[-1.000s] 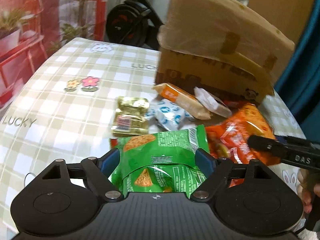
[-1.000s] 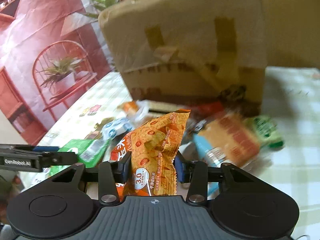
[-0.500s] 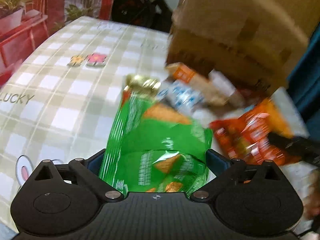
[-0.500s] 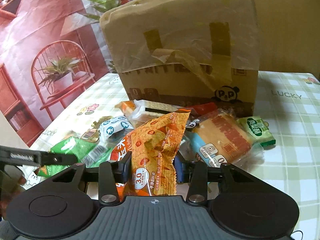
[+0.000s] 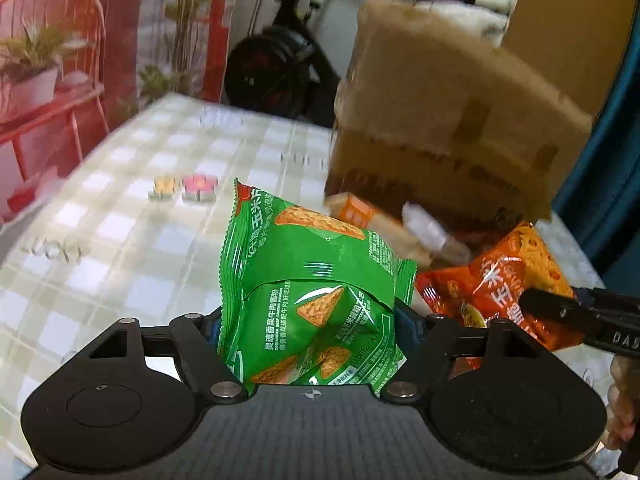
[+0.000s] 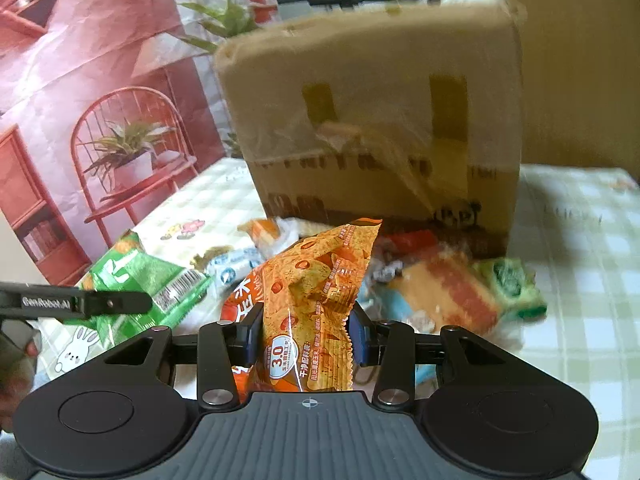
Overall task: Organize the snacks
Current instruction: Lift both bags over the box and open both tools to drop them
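Note:
My left gripper (image 5: 310, 330) is shut on a green corn-chip bag (image 5: 308, 280) and holds it upright above the checked tablecloth (image 5: 120, 232). The green bag also shows in the right wrist view (image 6: 140, 280). My right gripper (image 6: 306, 334) is shut on an orange corn-chip bag (image 6: 316, 292), held upright; it also shows at the right of the left wrist view (image 5: 508, 276). A pile of small snack packs (image 6: 440, 292) lies on the table in front of a taped cardboard box (image 6: 372, 128).
The box (image 5: 444, 120) stands at the back of the table. An orange-and-white packet (image 5: 372, 220) lies at its foot. A red wall poster (image 6: 80, 80) and an exercise bike (image 5: 272, 68) are beyond the table edge.
My left gripper has closed on the green bag and lifted it off the table, upright. My right gripper has kept hold of the orange bag and risen slightly.

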Demonstrator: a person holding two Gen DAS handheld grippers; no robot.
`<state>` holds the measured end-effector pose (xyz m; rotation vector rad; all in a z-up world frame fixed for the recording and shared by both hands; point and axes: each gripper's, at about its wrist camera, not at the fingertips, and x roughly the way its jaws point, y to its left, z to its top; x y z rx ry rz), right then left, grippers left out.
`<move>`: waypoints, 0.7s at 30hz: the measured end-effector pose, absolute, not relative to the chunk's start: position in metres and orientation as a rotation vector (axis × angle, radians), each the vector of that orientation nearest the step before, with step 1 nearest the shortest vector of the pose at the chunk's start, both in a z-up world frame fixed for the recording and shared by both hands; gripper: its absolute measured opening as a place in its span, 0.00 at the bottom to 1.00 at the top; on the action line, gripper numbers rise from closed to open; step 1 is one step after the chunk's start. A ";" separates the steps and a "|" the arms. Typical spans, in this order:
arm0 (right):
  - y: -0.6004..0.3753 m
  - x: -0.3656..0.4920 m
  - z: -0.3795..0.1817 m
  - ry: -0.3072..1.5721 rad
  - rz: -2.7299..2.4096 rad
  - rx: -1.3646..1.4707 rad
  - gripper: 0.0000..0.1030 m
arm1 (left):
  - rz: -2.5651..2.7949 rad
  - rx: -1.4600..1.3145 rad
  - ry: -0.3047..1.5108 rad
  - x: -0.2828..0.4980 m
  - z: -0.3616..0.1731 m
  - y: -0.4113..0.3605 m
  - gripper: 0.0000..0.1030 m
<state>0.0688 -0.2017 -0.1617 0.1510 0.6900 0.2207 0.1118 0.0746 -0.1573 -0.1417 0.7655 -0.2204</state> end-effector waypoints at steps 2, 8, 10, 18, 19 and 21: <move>-0.201 0.066 -0.148 0.642 0.222 0.113 0.38 | -0.215 -0.131 0.713 0.111 -0.142 0.075 0.76; -0.214 0.068 -0.095 0.491 0.204 0.075 0.38 | -0.213 -0.068 0.563 0.122 -0.093 0.064 0.76; -0.222 0.071 -0.074 0.437 0.194 0.074 0.38 | -0.215 -0.055 0.516 0.130 -0.076 0.059 0.76; -0.261 0.100 -0.003 0.275 0.123 0.024 0.38 | -0.229 -0.005 0.362 0.166 -0.018 0.023 0.76; -0.265 0.106 0.004 0.256 0.110 0.010 0.38 | -0.232 0.004 0.343 0.172 -0.012 0.017 0.76; -0.274 0.120 0.018 0.224 0.083 -0.020 0.38 | -0.243 0.021 0.309 0.184 0.000 0.005 0.76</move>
